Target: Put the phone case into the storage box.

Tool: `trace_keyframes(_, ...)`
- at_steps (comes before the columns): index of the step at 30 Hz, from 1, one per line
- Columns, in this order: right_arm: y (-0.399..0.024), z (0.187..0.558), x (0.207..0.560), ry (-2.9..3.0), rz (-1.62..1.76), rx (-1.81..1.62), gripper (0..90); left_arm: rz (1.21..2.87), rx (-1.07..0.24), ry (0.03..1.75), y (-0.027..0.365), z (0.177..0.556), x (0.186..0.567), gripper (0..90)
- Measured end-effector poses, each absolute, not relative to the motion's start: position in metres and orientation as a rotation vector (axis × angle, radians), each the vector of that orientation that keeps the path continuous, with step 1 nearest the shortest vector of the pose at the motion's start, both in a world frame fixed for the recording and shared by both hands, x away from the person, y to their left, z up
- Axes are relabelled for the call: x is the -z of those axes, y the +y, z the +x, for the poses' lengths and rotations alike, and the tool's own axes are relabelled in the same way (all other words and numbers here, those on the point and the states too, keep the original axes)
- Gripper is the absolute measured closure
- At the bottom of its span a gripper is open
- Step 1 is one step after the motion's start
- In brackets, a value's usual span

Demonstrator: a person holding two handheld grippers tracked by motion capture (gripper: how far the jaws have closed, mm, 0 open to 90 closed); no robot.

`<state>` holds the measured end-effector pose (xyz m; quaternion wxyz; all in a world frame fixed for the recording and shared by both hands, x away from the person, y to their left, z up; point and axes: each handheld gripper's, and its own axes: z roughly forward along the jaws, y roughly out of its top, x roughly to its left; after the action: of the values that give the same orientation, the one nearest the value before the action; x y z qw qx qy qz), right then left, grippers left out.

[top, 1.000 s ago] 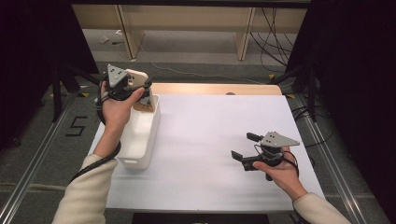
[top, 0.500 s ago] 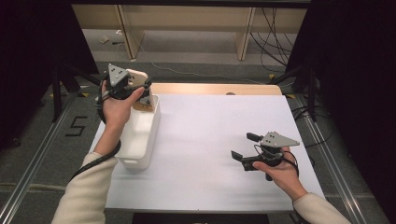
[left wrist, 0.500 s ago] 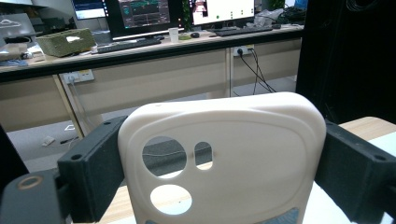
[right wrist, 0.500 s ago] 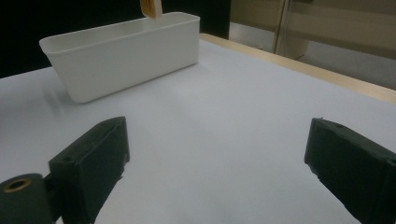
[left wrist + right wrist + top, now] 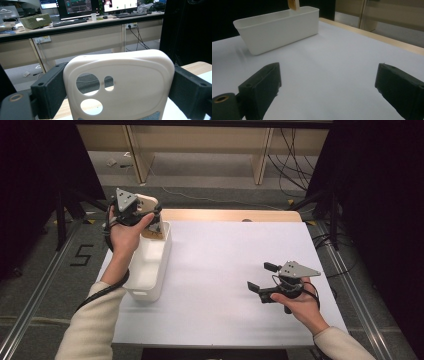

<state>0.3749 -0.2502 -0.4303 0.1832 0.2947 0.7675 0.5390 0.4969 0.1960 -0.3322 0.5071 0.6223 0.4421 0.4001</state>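
Phone case: cream-white, soft-looking shell with rounded corners, matte finish. Three cut-outs grouped near its upper left in the left gripper view: one large round hole, a small oblong slot just beside it, a second round hole below. A grey patch shows at its lower edge. No brand, label or lettering readable on it. Left gripper pinches the case across its width, one black finger pressed to each side edge. In the high view the case is held upright at the far left of the desk, over the far end of the white bin. Bin is a plain oblong plastic tub, no markings seen; a tan piece hangs below the gripper at the bin's far end, detail too small to make out. Right gripper rests at the near right of the desk, fingers spread wide, nothing between them. Floor left of the desk carries a painted "5".
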Motion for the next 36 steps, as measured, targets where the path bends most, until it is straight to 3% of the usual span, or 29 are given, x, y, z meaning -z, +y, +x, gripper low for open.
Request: trace_keyframes(36, -0.250, 0.375, 0.430, 2.161, 0.832, -1.524, 7.7, 1.518, -0.948, 1.071, 0.196, 0.510, 0.335, 10.3)
